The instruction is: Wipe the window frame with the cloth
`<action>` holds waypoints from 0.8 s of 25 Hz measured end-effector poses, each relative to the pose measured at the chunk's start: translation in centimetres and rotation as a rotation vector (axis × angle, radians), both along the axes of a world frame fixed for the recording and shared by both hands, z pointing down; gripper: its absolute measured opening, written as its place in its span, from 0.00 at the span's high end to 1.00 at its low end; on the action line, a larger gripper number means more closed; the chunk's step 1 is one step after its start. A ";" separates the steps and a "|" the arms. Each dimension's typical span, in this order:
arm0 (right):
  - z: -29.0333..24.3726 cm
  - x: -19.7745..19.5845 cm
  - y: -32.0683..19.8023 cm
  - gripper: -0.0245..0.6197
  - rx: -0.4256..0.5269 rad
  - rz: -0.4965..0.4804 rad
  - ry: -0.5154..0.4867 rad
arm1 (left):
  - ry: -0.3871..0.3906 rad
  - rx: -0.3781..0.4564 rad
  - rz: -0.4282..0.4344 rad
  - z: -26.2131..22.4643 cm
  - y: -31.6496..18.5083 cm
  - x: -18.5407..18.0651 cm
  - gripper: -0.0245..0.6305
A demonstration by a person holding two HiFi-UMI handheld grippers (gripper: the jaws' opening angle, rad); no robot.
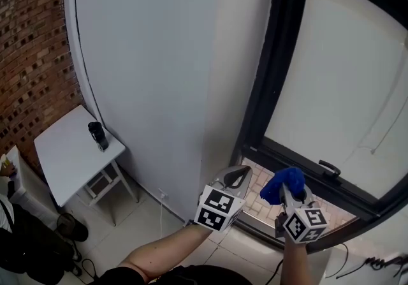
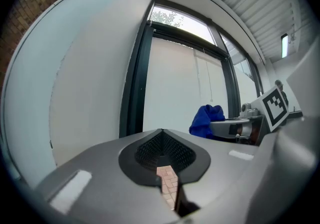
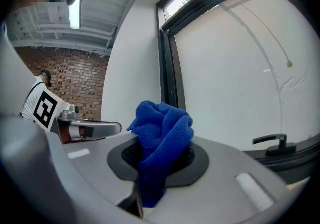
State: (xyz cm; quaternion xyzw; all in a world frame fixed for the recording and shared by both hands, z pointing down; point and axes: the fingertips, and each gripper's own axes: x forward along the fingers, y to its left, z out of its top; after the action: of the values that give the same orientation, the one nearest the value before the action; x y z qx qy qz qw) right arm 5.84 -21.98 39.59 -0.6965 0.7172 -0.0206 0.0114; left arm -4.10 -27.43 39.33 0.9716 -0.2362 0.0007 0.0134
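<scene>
A plain indoor room, perhaps an office or workroom. A brick wall (image 1: 25, 54) fills the upper left. Lower left, a small white table (image 1: 67, 162) stands on pale floor tiles (image 1: 150, 226), and a tall black window frame (image 1: 264, 86) is at right.

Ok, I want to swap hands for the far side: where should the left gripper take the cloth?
The bunched wad of the cloth standing clear above the jaws of the right gripper; come from its left side, opening the shut left gripper first.
</scene>
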 end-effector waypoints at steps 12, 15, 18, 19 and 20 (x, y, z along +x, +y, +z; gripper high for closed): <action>-2.2 -0.1 -6.0 0.84 -0.004 -0.064 0.024 | -0.029 -0.022 -0.030 -1.2 -3.4 2.3 0.97; -2.8 0.7 -7.6 0.84 -0.004 -0.098 0.028 | -0.029 -0.020 -0.055 -1.7 -4.3 3.1 0.97; -4.7 2.1 -9.7 0.84 0.014 -0.138 0.046 | -0.023 0.000 -0.083 -3.6 -5.8 4.5 0.97; -5.4 2.5 -10.4 0.84 0.023 -0.153 0.052 | -0.019 0.006 -0.102 -4.4 -6.4 4.9 0.97; -6.1 2.7 -11.0 0.84 0.031 -0.168 0.059 | -0.013 0.011 -0.123 -5.1 -7.1 5.2 0.97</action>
State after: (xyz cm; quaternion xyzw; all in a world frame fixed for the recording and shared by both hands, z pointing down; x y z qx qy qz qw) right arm 8.57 -33.00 33.51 -0.6340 0.7733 0.0100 -0.0007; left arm 1.09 -34.50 34.21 0.9553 -0.2956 0.0048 0.0066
